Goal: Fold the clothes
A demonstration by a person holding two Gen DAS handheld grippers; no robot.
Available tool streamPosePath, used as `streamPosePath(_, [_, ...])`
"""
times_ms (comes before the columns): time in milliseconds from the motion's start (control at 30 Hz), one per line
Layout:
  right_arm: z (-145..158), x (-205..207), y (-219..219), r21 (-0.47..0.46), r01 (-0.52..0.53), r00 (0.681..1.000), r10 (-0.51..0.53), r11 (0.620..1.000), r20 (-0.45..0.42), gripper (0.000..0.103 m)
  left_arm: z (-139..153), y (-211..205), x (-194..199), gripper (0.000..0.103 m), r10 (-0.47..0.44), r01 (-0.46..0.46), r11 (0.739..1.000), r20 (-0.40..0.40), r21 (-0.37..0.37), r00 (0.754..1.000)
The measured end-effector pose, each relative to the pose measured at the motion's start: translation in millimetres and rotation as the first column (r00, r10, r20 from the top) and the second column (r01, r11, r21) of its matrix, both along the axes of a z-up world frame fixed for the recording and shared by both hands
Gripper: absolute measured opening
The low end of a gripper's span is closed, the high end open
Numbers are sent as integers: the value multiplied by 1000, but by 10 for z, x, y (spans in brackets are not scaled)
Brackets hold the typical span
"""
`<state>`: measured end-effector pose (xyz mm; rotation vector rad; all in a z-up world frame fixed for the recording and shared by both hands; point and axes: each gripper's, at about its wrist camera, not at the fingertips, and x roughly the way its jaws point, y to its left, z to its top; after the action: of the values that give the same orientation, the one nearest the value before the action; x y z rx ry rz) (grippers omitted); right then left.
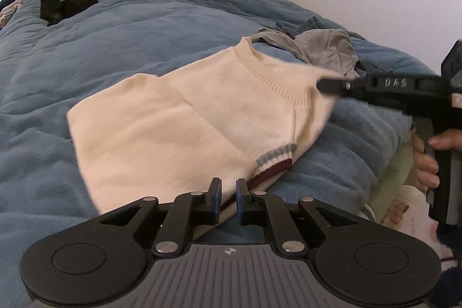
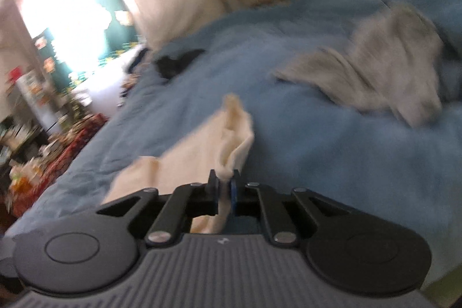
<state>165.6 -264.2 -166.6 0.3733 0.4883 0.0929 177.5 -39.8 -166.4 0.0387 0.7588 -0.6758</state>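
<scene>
Folding step: a cream knitted sweater with grey and maroon hem stripes (image 1: 184, 123) lies spread on the blue quilted bed cover (image 1: 115, 42), one shoulder being drawn across.
Right gripper (image 2: 224, 180): fingers (image 2: 213, 189) nearly together, pinching a bunch of cream knit at the shoulder edge; a hand (image 1: 430, 160) grips its handle.
Left gripper (image 1: 224, 189): fingers (image 1: 214, 198) close together at the striped hem; whether cloth sits between the pads cannot be told.
Advice: carry the shoulder over level and slowly, keeping the hem pinned so the body does not slide.
Advice: lay the edge parallel to the side seam, then let go once flat.
Hazard: the crumpled grey cotton garment (image 1: 326, 51) lies just beside the collar and could get caught.
Elsewhere: a small black cloth item (image 1: 63, 6) lies well apart.
</scene>
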Motion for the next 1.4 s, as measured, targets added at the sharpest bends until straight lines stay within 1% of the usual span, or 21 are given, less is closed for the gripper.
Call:
streamPosePath(133, [287, 38, 463, -86, -160, 984, 165, 983, 64, 7, 69, 193, -143, 9, 19, -19, 1000, 21, 10, 1000])
streamPosePath(167, [341, 43, 587, -112, -200, 975, 209, 973, 75, 7, 68, 234, -174, 9, 23, -23, 1000, 30, 20, 999])
streamPosePath(233, [422, 41, 882, -173, -302, 944, 320, 938, 86, 7, 18, 306, -203, 9, 31, -32, 999, 28, 26, 999])
streamPosePath(333, [374, 86, 1337, -269, -449, 878, 477, 852, 45, 7, -64, 375, -254, 9, 32, -32, 999, 11, 20, 999])
streamPosePath(400, [274, 122, 1574, -295, -528, 835, 550, 796, -9, 7, -85, 411, -310, 9, 25, -25, 999, 12, 25, 1000])
streamPosePath(433, [224, 120, 1667, -294, -557, 819, 572, 777, -41, 7, -95, 428, -338, 9, 21, -22, 999, 13, 27, 1000])
streamPosePath(500, [106, 151, 1793, -279, -593, 800, 593, 755, -96, 8, -93, 518, -397, 9, 25, -26, 999, 11, 32, 1000])
streamPosePath(633, [-48, 209, 1924, -266, -600, 799, 584, 755, -144, 8, -76, 829, -443, 9, 82, -81, 997, -21, 16, 996])
streamPosePath(733, [-32, 165, 2042, -309, -592, 802, 582, 744, -136, 8, -52, 1009, -443, 9, 123, -123, 992, -32, 8, 992])
streamPosePath(800, [-39, 152, 2138, -352, -594, 797, 588, 723, -138, 9, -30, 1067, -442, 9, 140, -140, 990, -29, 4, 990])
streamPosePath(833, [-84, 195, 2183, -372, -604, 790, 592, 705, -159, 11, -23, 1090, -432, 9, 149, -149, 989, -30, 1, 988])
streamPosePath(900, [-187, 261, 2242, -396, -634, 769, 599, 665, -224, 19, -13, 1139, -411, 9, 169, -169, 986, -30, -8, 985])
streamPosePath(933, [-211, 238, 2232, -397, -639, 764, 604, 659, -228, 20, -6, 1165, -400, 9, 179, -180, 984, -30, -13, 983])
streamPosePath(1000, [-210, 184, 2199, -386, -641, 762, 611, 663, -216, 30, 8, 1227, -373, 9, 198, -199, 980, -34, -32, 980])
streamPosePath(1067, [-173, 146, 2151, -374, -635, 767, 608, 676, -203, 30, 57, 1288, -312, 12, 211, -214, 975, -42, -61, 977])
streamPosePath(1133, [-128, 71, 2103, -374, -635, 766, 613, 675, -195, 31, 131, 1357, -200, 20, 221, -227, 968, -56, -111, 974])
streamPosePath(1167, [-108, 34, 2094, -380, -635, 765, 615, 673, -190, 31, 166, 1387, -133, 22, 226, -233, 963, -66, -137, 972])
streamPosePath(1233, [-64, -22, 2083, -391, -632, 766, 616, 670, -182, 31, 237, 1436, 10, 31, 227, -240, 951, -89, -193, 970])
streamPosePath(1300, [-7, -74, 2039, -402, -615, 777, 607, 678, -165, 31, 287, 1430, 218, 38, 213, -234, 940, -110, -246, 971])
streamPosePath(1367, [29, -101, 1979, -396, -601, 789, 594, 694, -157, 31, 260, 1396, 462, 40, 213, -252, 928, -166, -273, 963])
streamPosePath(1400, [40, -116, 1944, -390, -591, 798, 584, 706, -151, 31, 208, 1377, 605, 40, 209, -267, 917, -214, -296, 954])
